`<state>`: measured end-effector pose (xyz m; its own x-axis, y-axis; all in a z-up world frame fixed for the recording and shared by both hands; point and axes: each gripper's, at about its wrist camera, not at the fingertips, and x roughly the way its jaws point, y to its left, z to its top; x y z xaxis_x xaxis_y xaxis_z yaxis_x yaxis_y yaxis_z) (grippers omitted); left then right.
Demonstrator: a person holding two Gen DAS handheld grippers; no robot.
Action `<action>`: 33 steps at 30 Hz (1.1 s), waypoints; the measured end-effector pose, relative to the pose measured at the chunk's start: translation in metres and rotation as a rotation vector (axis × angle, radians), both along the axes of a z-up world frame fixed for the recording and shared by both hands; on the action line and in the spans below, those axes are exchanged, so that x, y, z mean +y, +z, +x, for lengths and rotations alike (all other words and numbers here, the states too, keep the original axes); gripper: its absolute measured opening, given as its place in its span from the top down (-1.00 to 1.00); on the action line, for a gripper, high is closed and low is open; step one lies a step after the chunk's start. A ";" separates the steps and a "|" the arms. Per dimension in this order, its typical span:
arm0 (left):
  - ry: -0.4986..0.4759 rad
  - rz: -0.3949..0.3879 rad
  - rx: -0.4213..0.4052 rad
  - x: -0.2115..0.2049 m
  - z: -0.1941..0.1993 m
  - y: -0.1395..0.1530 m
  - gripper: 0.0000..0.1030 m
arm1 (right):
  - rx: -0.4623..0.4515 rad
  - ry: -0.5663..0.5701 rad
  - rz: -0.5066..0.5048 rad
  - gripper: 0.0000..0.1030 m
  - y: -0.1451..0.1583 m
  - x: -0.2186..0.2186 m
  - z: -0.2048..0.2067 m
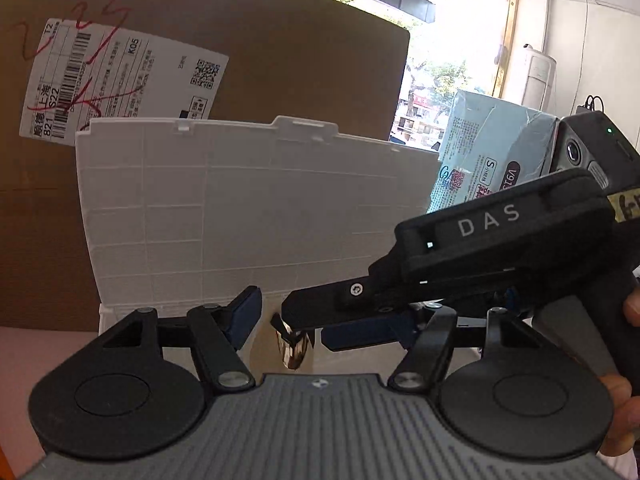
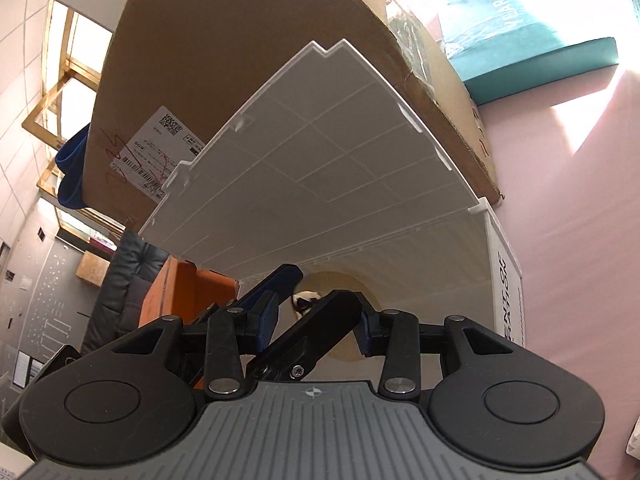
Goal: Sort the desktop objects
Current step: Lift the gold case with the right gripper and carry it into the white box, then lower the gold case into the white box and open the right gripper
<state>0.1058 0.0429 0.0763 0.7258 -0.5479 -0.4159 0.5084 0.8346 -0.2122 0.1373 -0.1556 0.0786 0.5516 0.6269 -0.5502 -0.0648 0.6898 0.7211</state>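
Left claw (image 1: 288,320): blue pads spread wide, gripping nothing. Between them hangs a small shiny metal object with a black clip (image 1: 291,344), possibly a binder clip; identity uncertain. Right claw (image 1: 294,316) reaches in from the right, black fingertip touching this object; whether it is pinched cannot be told. In the right wrist view the right claw (image 2: 316,312) shows a gap, with the black-and-white item (image 2: 304,300) just ahead. Beyond both: white organiser box (image 2: 502,280) with upright gridded lid (image 1: 248,208), cardboard carton (image 1: 300,72) behind, pink table (image 2: 580,240). A hand (image 1: 624,380) grips the right handle.
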 end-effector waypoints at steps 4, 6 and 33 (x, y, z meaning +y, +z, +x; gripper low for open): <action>0.004 -0.020 0.011 0.005 0.003 -0.001 -0.23 | 0.008 0.002 -0.029 0.29 0.002 0.004 0.003; 0.003 -0.025 0.018 0.007 0.004 -0.001 -0.23 | 0.011 0.002 -0.049 0.29 0.003 0.006 0.004; -0.066 -0.042 0.086 0.013 0.002 -0.003 -0.34 | 0.039 -0.019 -0.239 0.21 0.014 0.014 -0.006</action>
<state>0.1083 0.0564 0.0728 0.6501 -0.6119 -0.4504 0.5406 0.7891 -0.2917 0.1316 -0.1419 0.0926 0.5376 0.4660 -0.7027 -0.0249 0.8418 0.5392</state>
